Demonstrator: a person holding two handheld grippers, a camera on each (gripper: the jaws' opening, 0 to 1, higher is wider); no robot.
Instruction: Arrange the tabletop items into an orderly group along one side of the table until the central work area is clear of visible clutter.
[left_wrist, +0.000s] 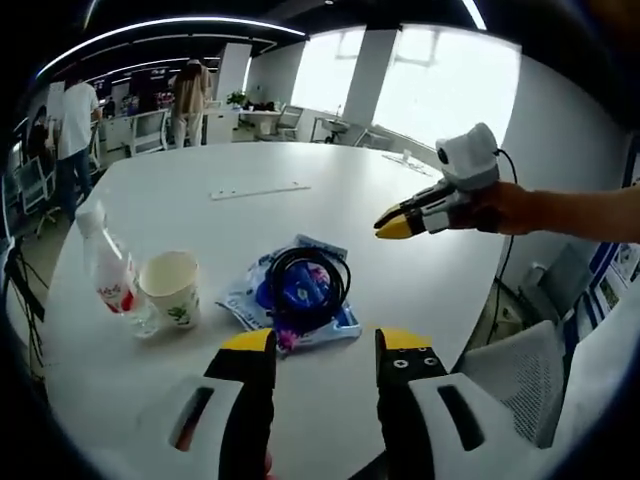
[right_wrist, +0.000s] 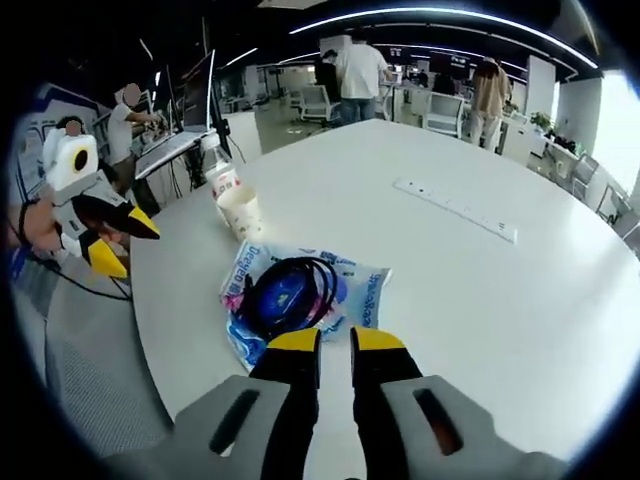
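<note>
I am holding my left black, yellow-tipped two-jaw gripper (left_wrist: 325, 345) low with its jaws standing parted. My right black, yellow-tipped gripper (right_wrist: 335, 342) is hanging in the air with jaws nearly together, a narrow gap showing, my bare right hand (left_wrist: 505, 208) gripping it.

White table (left_wrist: 420, 290); blue printed packet (left_wrist: 262, 300) beneath black cable coil (left_wrist: 310, 283); cream cup (left_wrist: 172, 287) with green sprig; clear bottle (left_wrist: 108, 265), red label; yellow-tipped black grippers (left_wrist: 325, 345).
</note>
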